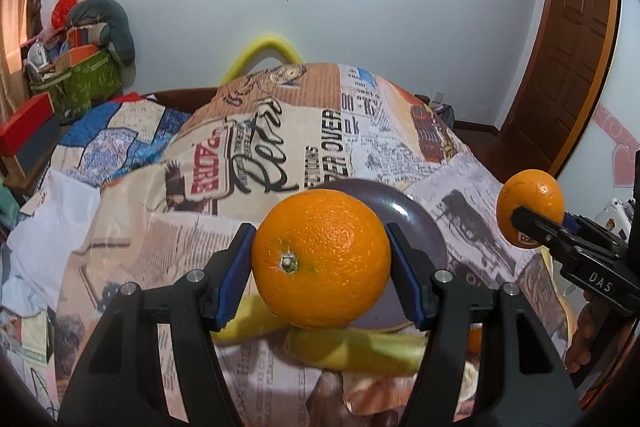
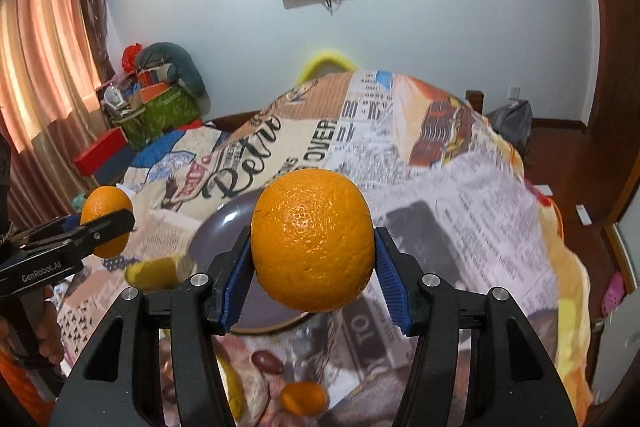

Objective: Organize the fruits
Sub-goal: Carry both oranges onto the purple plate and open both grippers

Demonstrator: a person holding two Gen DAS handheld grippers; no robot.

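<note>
Above the grey plate [image 1: 420, 223], between the blue pads [image 1: 236, 275] of our left gripper [image 1: 320, 267], sits a large orange [image 1: 320, 259], stem end toward the camera, the fingers clamped on its two sides. Off to the right our right gripper [image 2: 314, 267] holds a second orange [image 2: 314, 241] the same way, pinched between its blue pads [image 2: 390, 287] and lifted clear of the newspaper-print bedspread [image 2: 460, 187]. Both grippers point forward over the bed at about the same height, well apart from each other. Below them lie a banana [image 1: 360, 347], a small tangerine [image 2: 302, 397] and a dark reddish fruit [image 2: 267, 361] on the spread.
</note>
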